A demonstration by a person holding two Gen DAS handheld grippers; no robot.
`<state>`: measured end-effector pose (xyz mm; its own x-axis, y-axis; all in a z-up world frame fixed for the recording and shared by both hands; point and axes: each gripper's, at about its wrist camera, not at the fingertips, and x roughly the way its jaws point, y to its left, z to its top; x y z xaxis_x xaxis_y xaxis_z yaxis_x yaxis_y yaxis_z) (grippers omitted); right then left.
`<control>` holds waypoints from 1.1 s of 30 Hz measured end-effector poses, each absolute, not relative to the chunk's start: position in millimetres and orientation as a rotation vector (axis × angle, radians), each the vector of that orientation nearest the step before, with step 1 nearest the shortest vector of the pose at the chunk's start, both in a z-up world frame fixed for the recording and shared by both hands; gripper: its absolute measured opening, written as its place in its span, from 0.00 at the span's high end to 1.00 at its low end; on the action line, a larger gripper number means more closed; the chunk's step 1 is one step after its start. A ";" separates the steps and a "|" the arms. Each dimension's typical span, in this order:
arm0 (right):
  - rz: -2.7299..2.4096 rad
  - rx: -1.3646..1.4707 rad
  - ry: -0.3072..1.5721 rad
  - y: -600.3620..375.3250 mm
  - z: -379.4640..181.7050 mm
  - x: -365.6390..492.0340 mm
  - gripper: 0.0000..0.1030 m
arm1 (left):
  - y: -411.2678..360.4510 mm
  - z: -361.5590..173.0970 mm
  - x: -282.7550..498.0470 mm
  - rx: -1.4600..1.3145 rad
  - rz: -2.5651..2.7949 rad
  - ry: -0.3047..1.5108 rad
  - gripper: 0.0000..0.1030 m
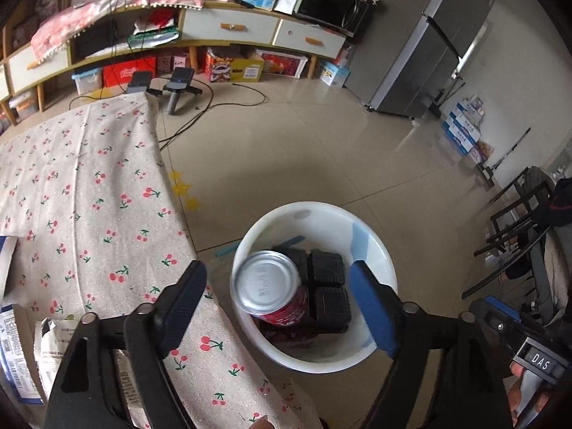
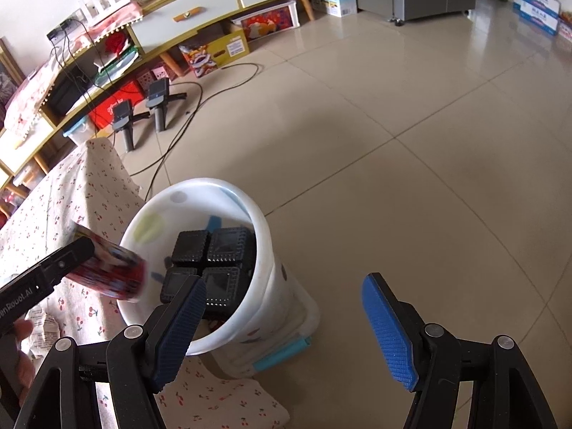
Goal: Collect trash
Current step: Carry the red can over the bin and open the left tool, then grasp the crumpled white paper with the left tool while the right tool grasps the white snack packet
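Note:
A white bucket stands on the floor beside the cherry-print table; it also shows in the right wrist view. It holds black plastic trays. A red can with a silver end is over the bucket's mouth between the wide-open fingers of my left gripper, not touching them. In the right wrist view the can is blurred at the bucket rim just past the left gripper's fingertip. My right gripper is open and empty, above the bucket's near side.
Crumpled paper and printed packets lie on the table's near left part. A low TV cabinet with boxes beneath lines the far wall. Two gripper stands and cables sit on the tiled floor. A grey fridge and dark chairs stand right.

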<state>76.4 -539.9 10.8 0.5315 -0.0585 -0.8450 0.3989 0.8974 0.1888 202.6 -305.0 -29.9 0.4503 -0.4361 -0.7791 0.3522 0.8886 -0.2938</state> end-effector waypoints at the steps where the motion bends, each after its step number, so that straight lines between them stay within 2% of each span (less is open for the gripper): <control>1: -0.279 0.385 0.975 -539.3 11.6 76.1 0.27 | -300.6 -25.9 201.3 -0.090 -0.478 0.980 0.14; 13: -0.250 0.347 0.966 -515.4 18.6 85.1 0.27 | -222.0 7.0 178.3 -0.027 -0.410 0.959 0.05; 33: -0.102 0.189 1.017 -406.1 17.1 121.3 0.25 | -64.4 13.7 147.1 -0.020 -0.251 1.002 0.05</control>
<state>121.3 -406.1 17.1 0.5230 0.0032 -0.8523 0.1727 0.9788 0.1097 147.1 -64.4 13.7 0.5125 -0.2176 -0.8306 0.1992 0.9711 -0.1315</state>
